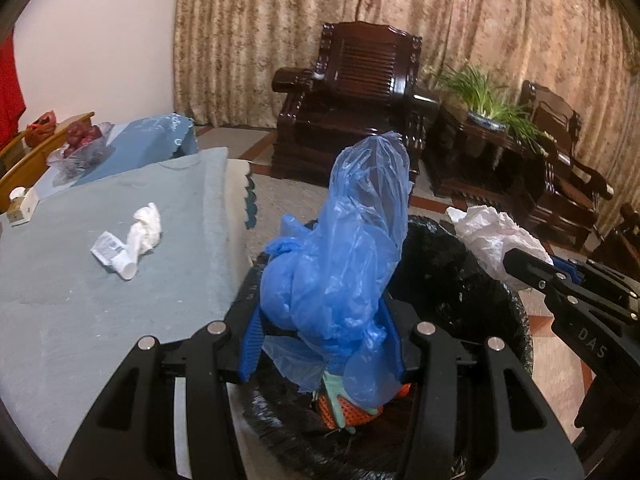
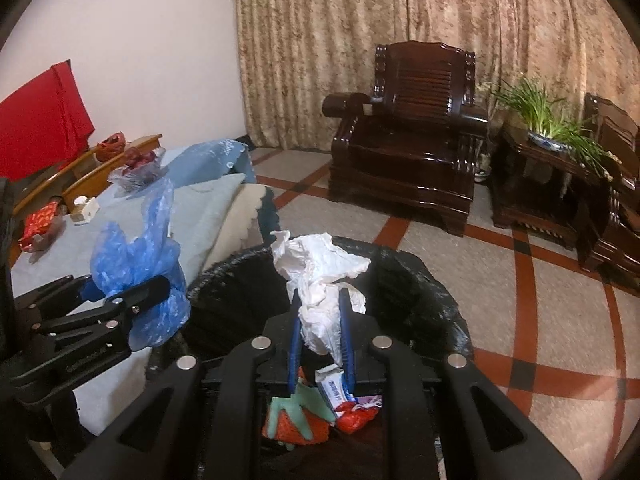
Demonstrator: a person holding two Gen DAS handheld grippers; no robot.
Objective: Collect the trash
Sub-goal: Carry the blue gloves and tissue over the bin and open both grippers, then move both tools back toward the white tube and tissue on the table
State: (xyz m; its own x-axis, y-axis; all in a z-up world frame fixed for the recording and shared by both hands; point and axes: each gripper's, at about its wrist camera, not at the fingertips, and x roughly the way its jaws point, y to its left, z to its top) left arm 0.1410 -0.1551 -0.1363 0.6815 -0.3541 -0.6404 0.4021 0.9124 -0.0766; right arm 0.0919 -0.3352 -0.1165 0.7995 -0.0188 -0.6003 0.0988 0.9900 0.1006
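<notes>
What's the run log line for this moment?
left hand-held gripper: holds blue bag | right hand-held gripper: holds white paper | both over bin

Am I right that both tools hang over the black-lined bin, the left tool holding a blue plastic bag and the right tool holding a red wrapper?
Not quite: the right tool holds crumpled white paper, as the right wrist view shows. The rest stands.

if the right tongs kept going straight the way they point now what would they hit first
Probably the bin's black liner. The right tongs, shut on crumpled white paper, aim down over the open bin, so its far inner wall comes first, though depth is hard to judge here.
</notes>
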